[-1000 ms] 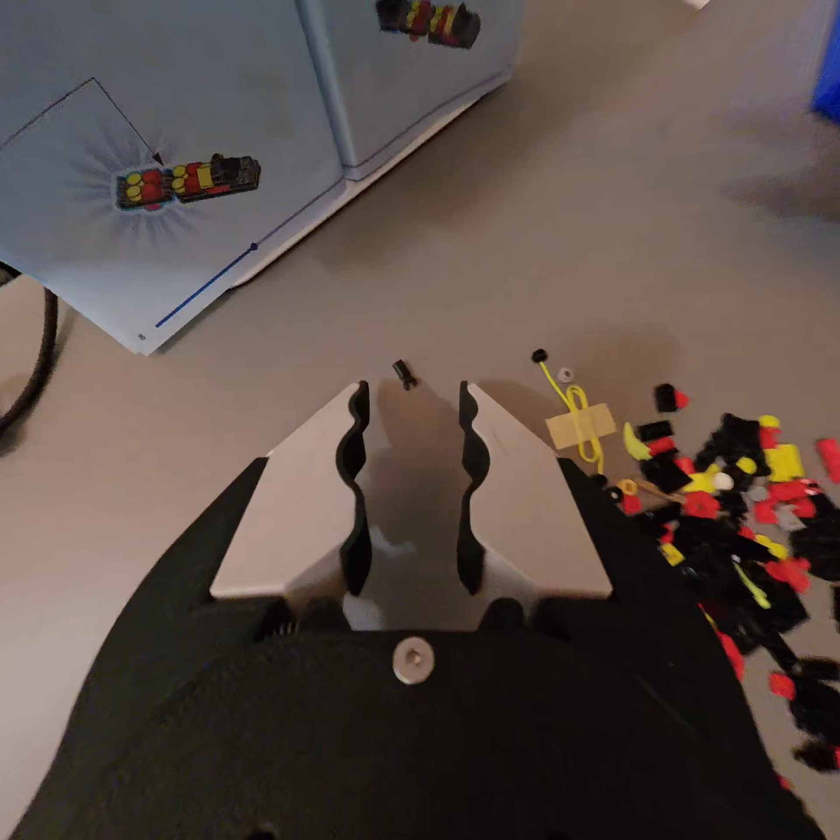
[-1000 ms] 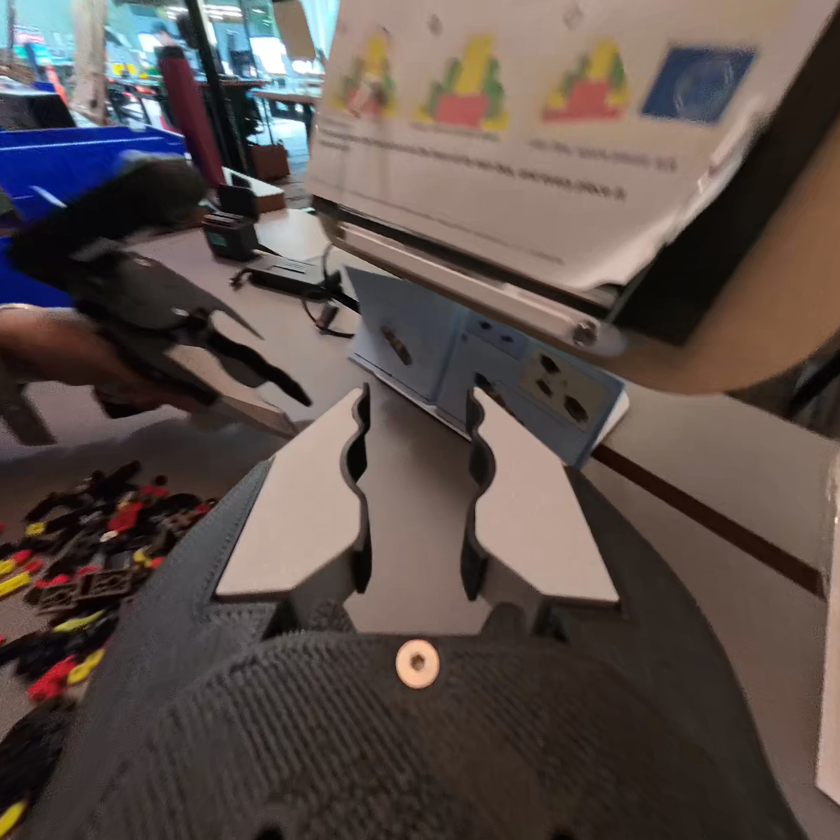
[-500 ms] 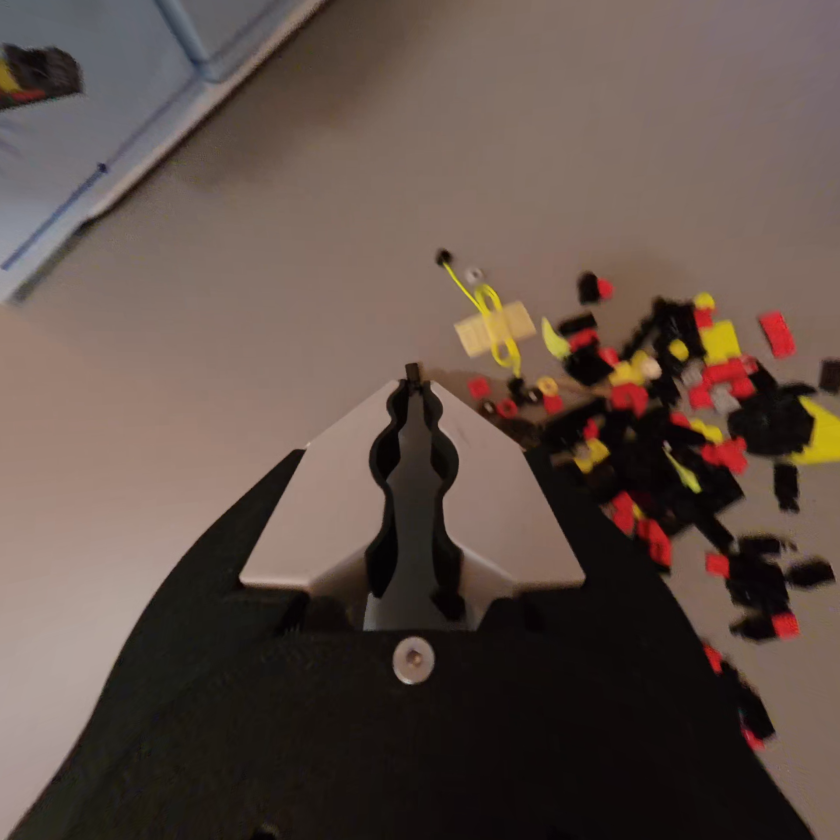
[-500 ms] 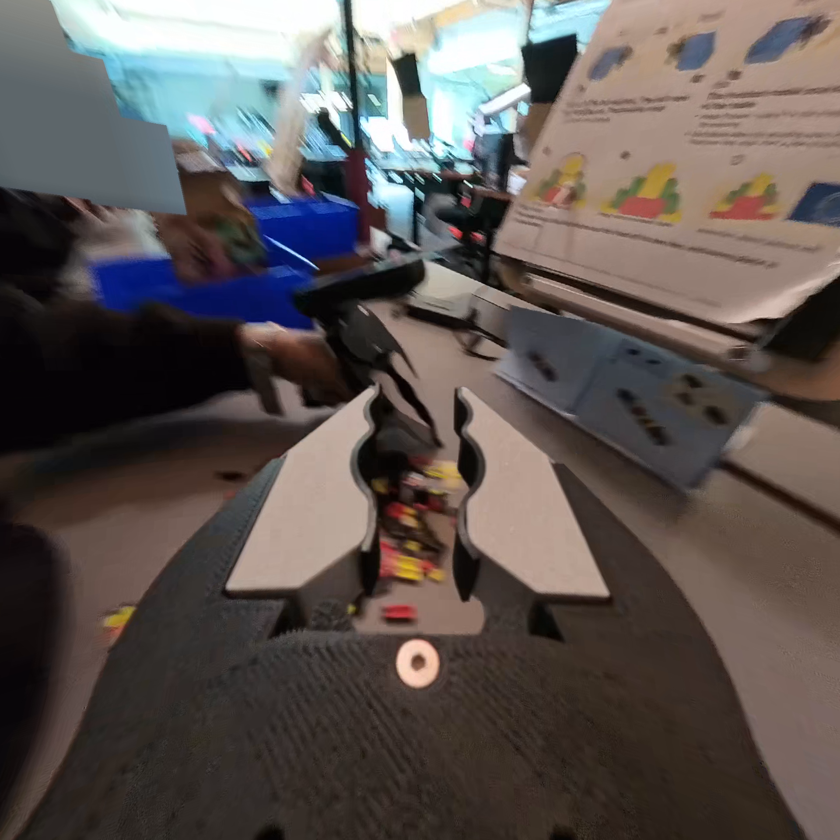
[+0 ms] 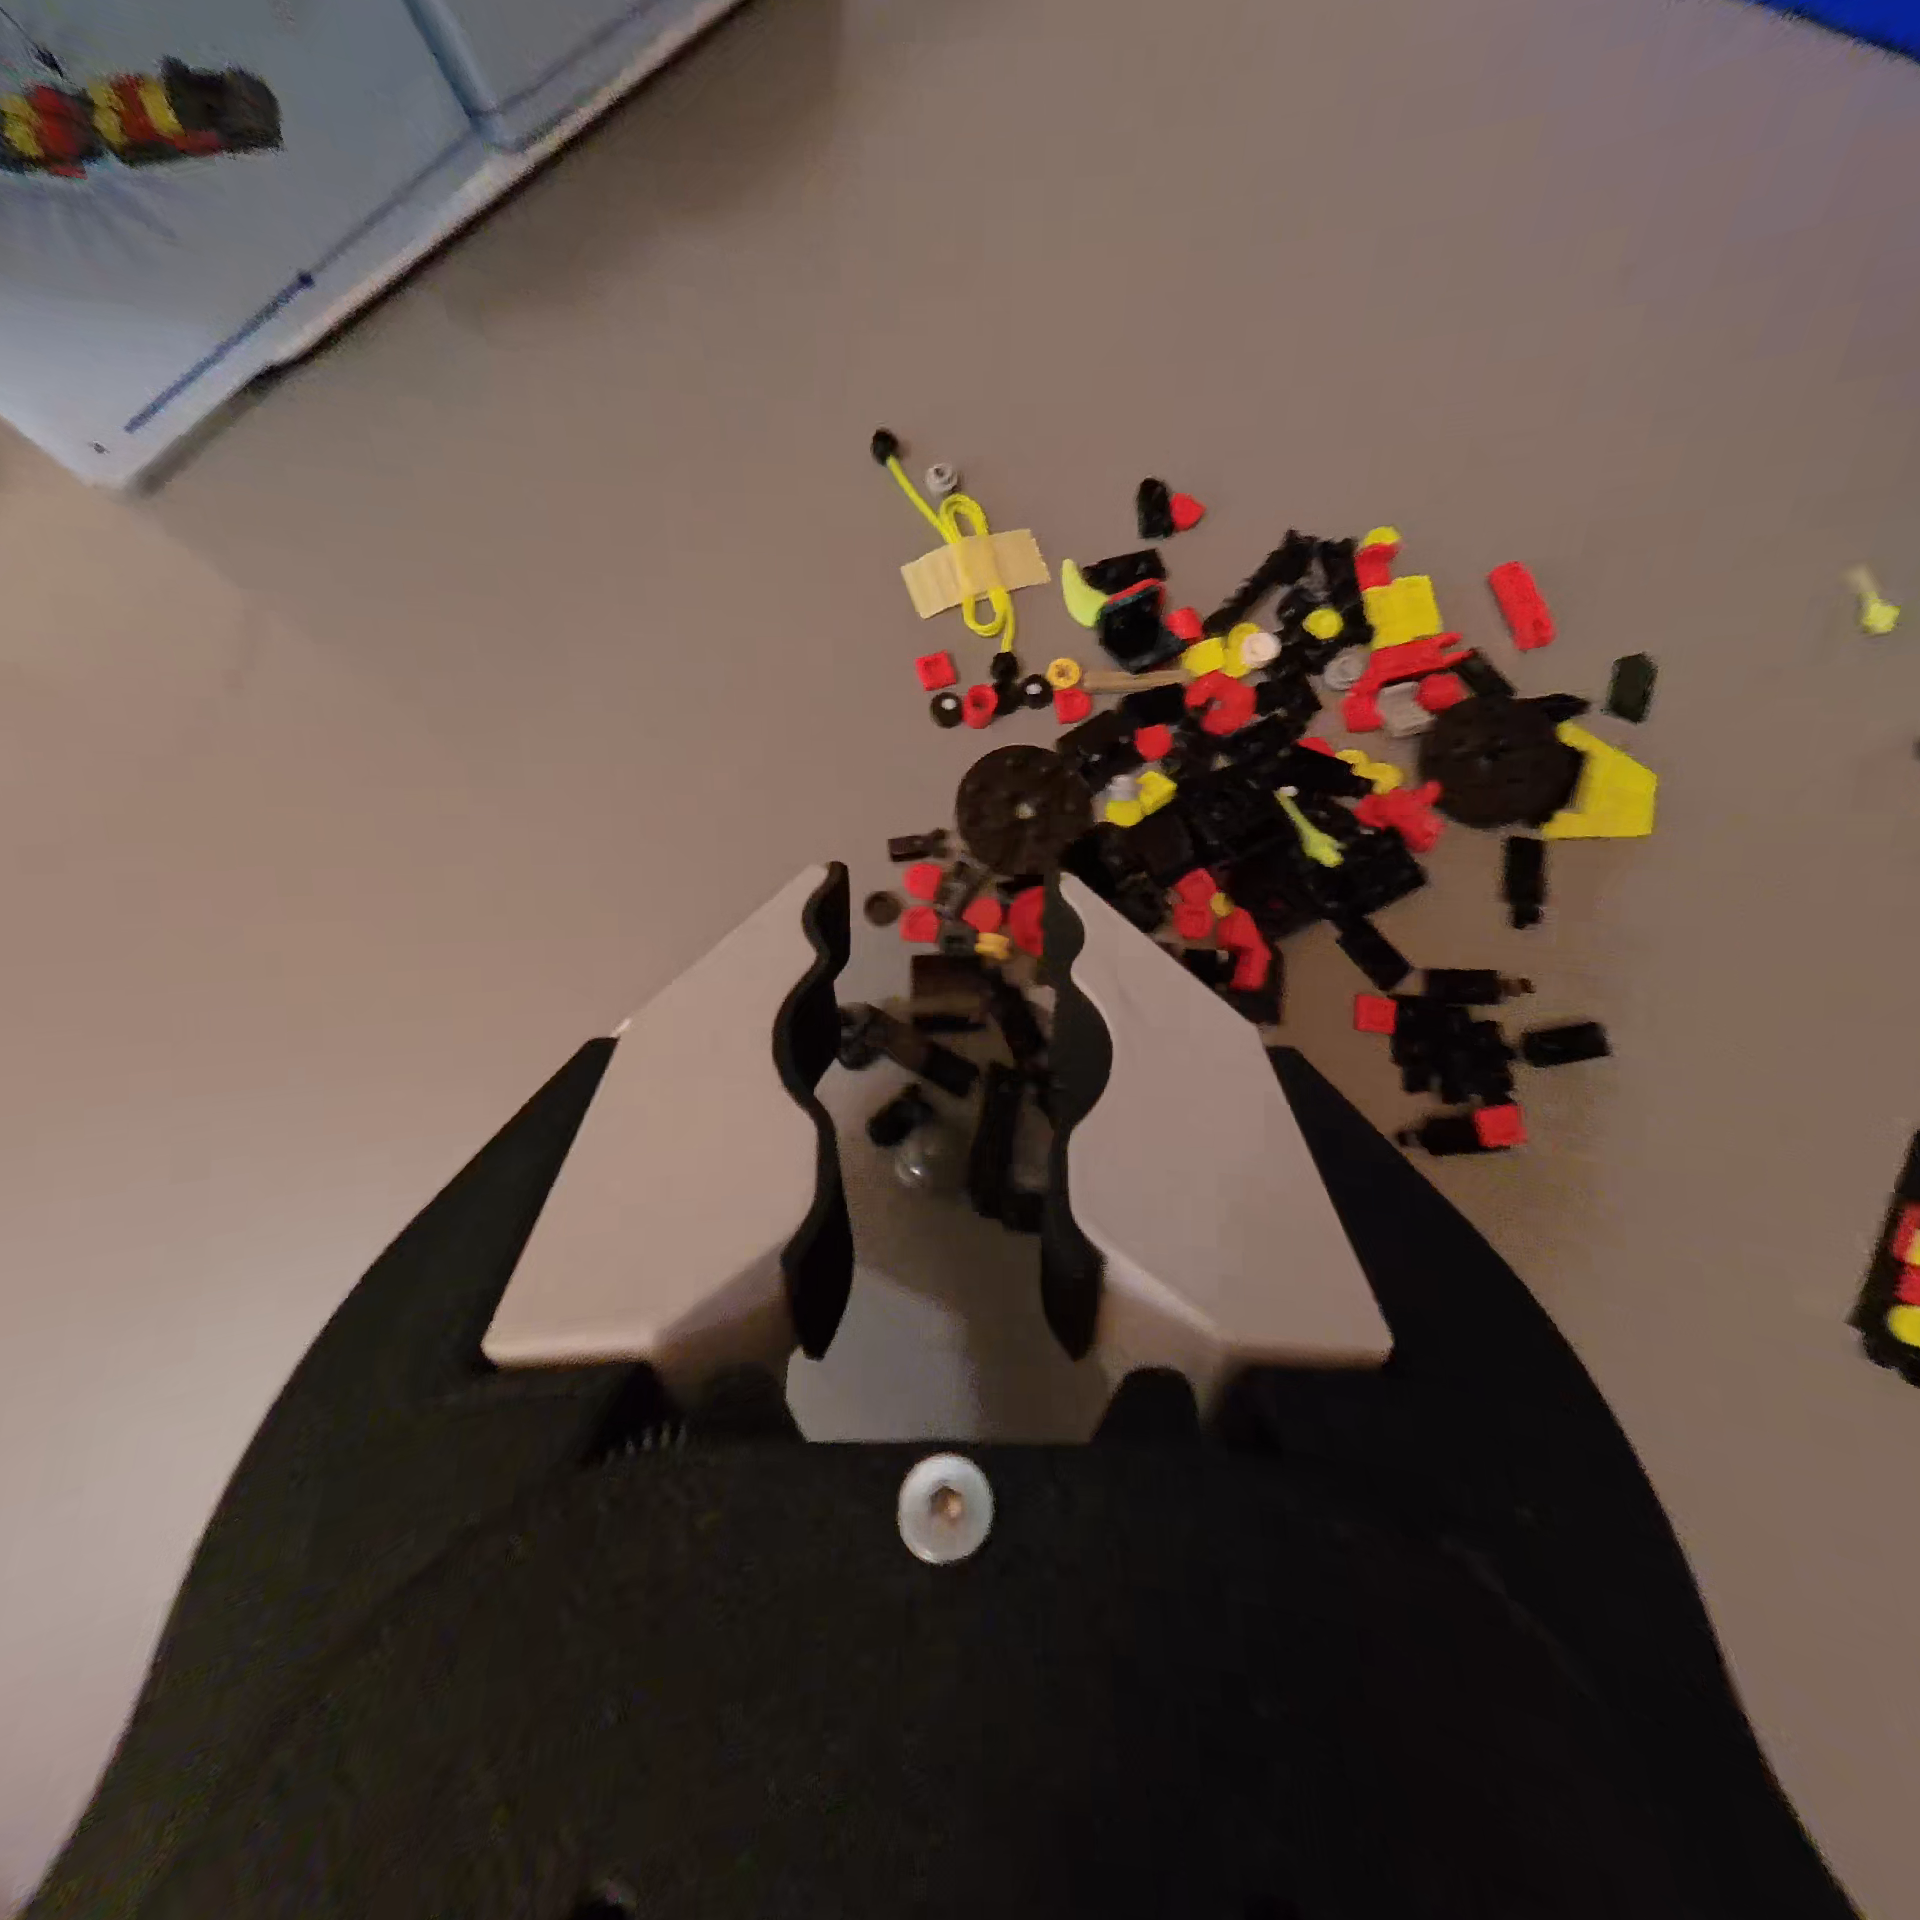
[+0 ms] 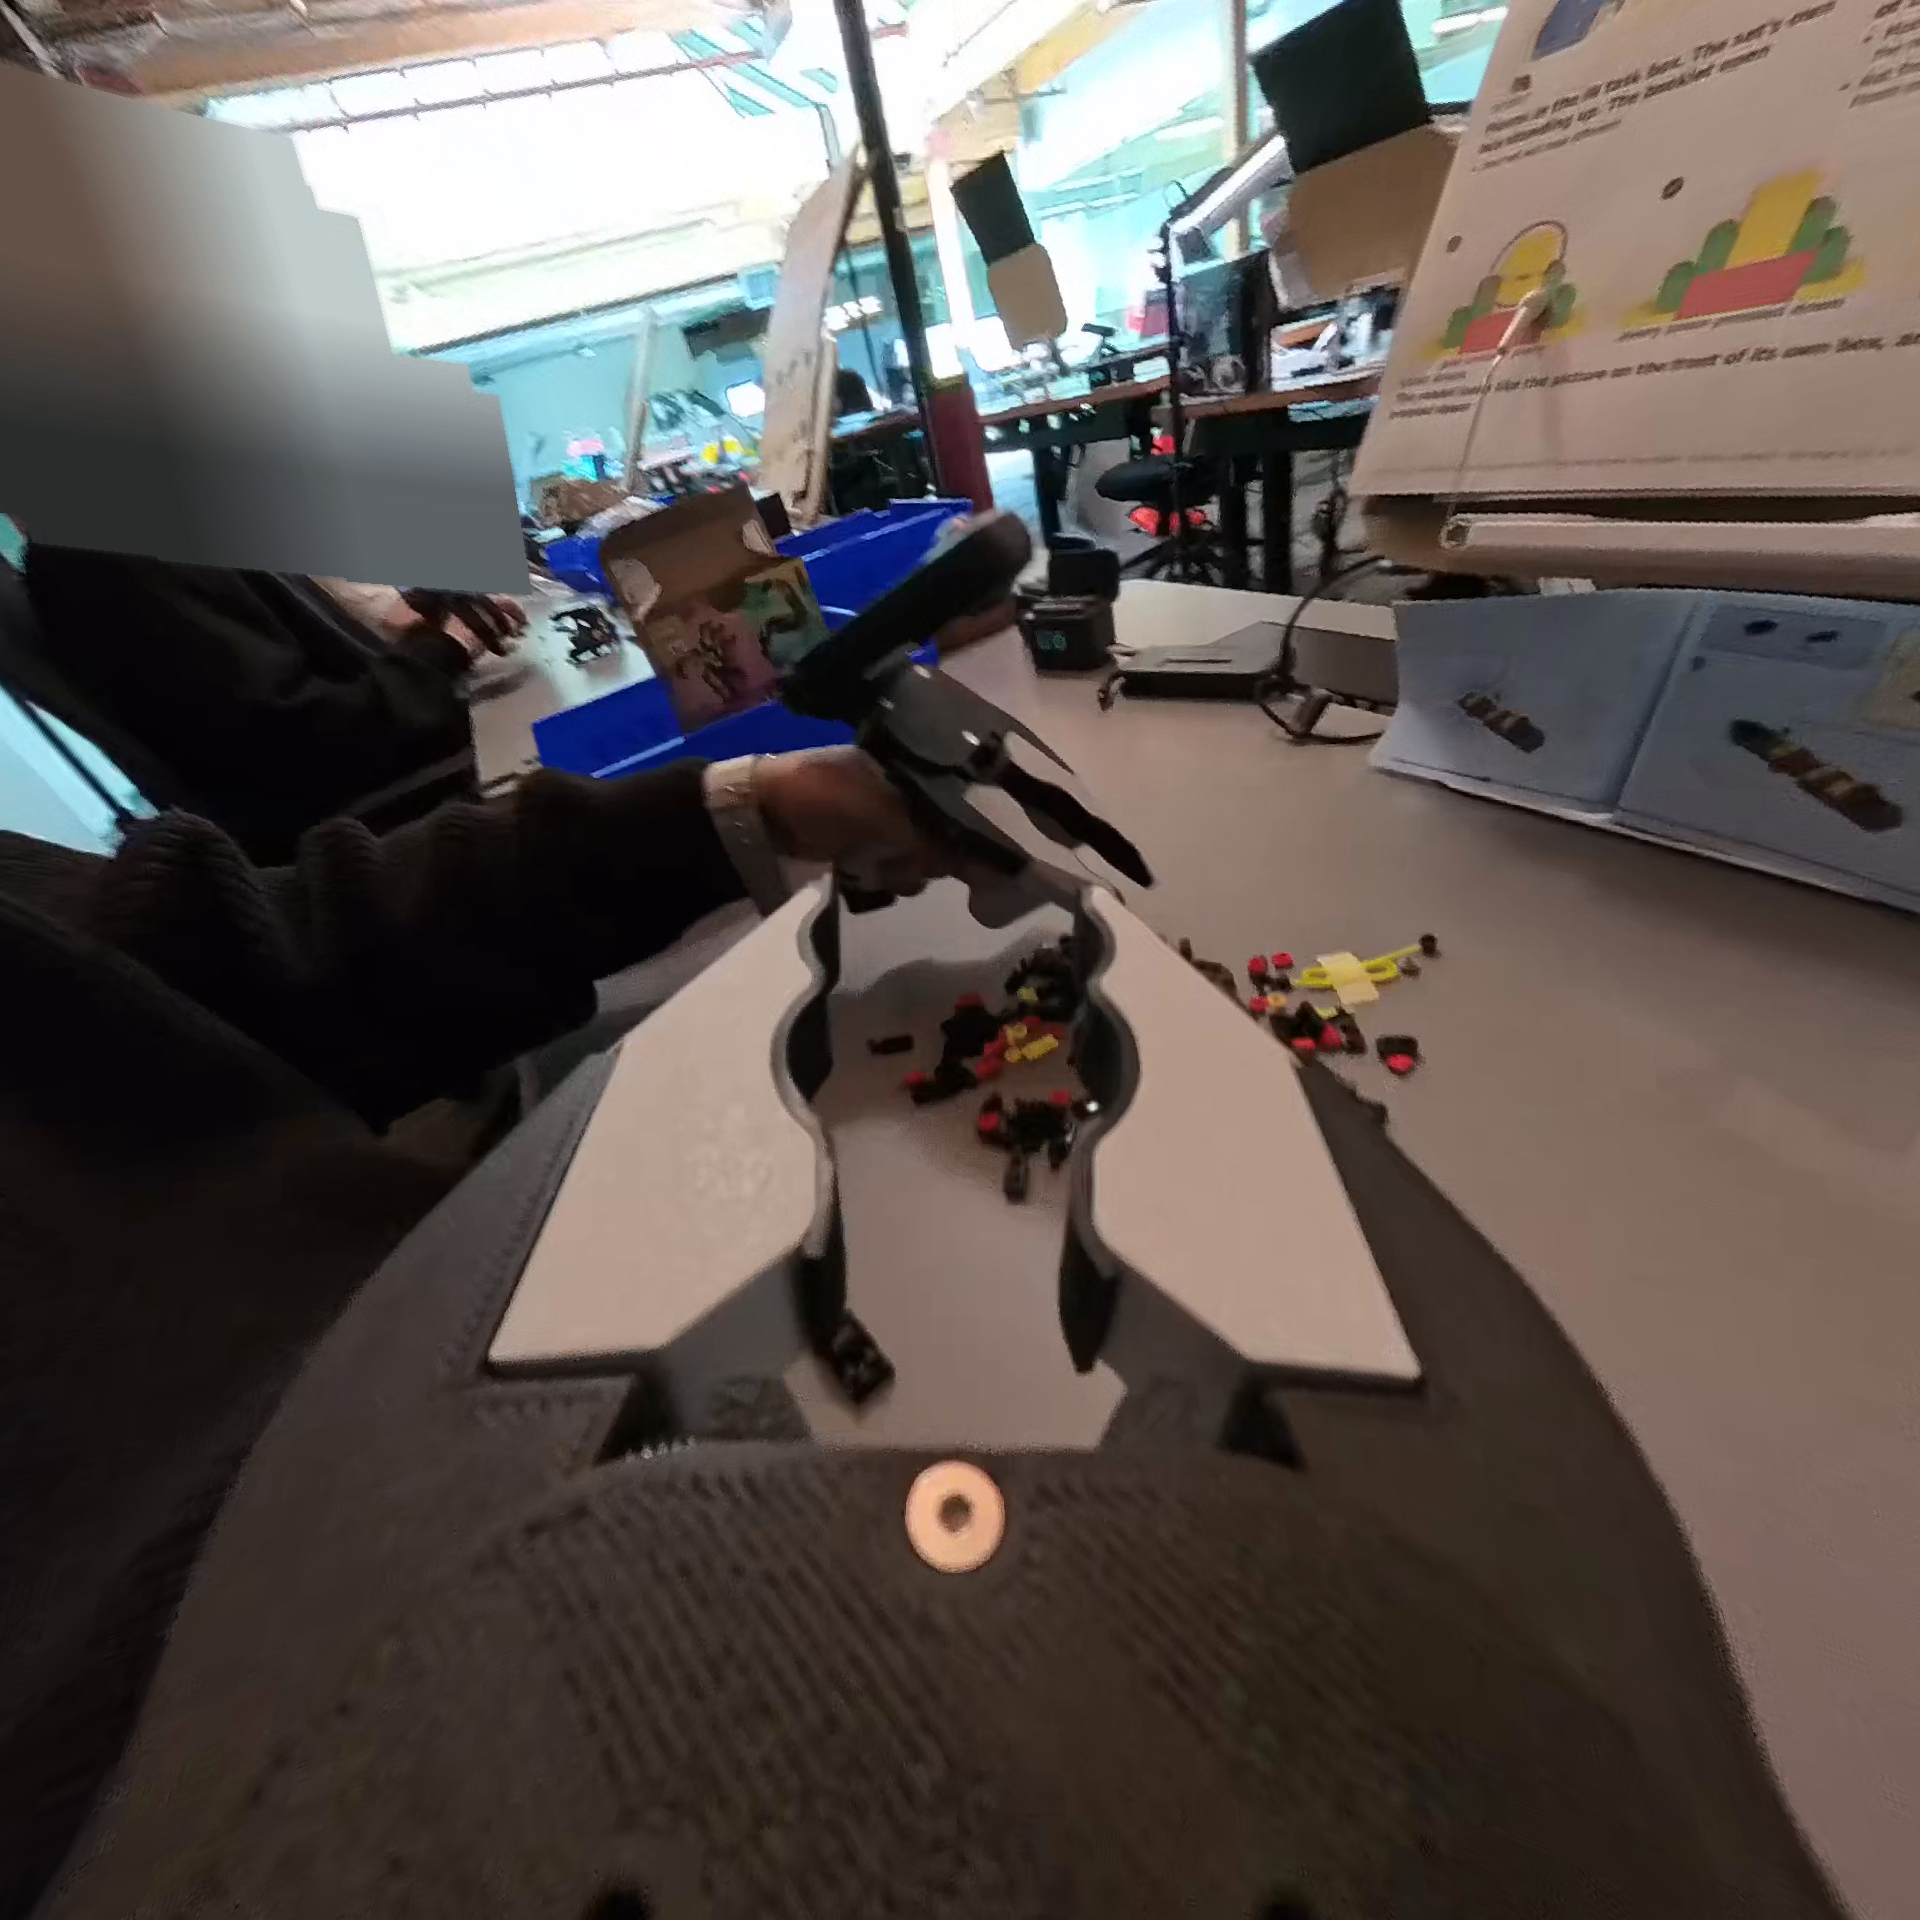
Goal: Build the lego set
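Observation:
A pile of loose red, black and yellow lego pieces (image 5: 1247, 790) lies on the grey table (image 5: 520, 727). My left gripper (image 5: 940, 883) is open and empty, and hovers over the pile's near left edge, with small black and red pieces showing between its fingers. A yellow string under a strip of tape (image 5: 971, 566) lies at the pile's far left. A part-built red, black and yellow model (image 5: 1896, 1288) shows at the right edge. My right gripper (image 6: 956, 914) is open and empty, low over the table, and points at the same pile (image 6: 1018, 1049). The left gripper (image 6: 997, 821) shows beyond it, held in a person's hand.
An open instruction booklet (image 5: 156, 260) lies at the far left and shows at the right in the right wrist view (image 6: 1662, 748). A printed sheet on a stand (image 6: 1662, 260) rises behind it. Blue bins (image 6: 727, 727), a cardboard box (image 6: 717, 623) and cables stand farther back. The gap from one gripper's tips to the other's is roughly 25 cm.
My left gripper shut on a small black pin, moved right to the pile's edge, and is now open. The right wrist view swung left from the booklet to the pile.

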